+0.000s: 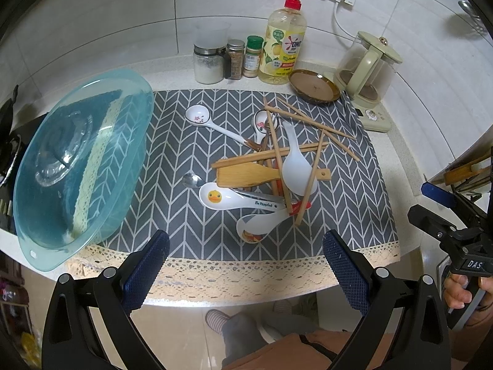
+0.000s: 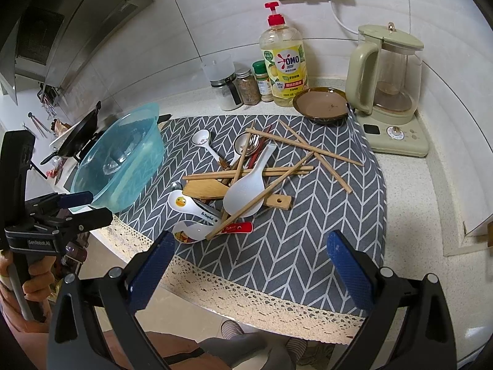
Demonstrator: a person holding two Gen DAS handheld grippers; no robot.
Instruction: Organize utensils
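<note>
Utensils [image 1: 271, 166], spoons and chopsticks heaped crosswise mid-tabletop on the mat [image 1: 354, 185], lie untouched while you hold left gripper [image 1: 246, 265] and right gripper [image 2: 251, 268] released off the front edge, the blue basin [image 1: 77, 166] at the left edge probably their receptacle.

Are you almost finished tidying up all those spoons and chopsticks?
Not yet; nothing looks sorted. The chopsticks, white rice paddle, wooden spatula and duck spoon lie tangled in one pile on the gray mat. The blue basin holds no utensils. Both the left gripper and right gripper hover open and empty. All the sorting is left.
</note>
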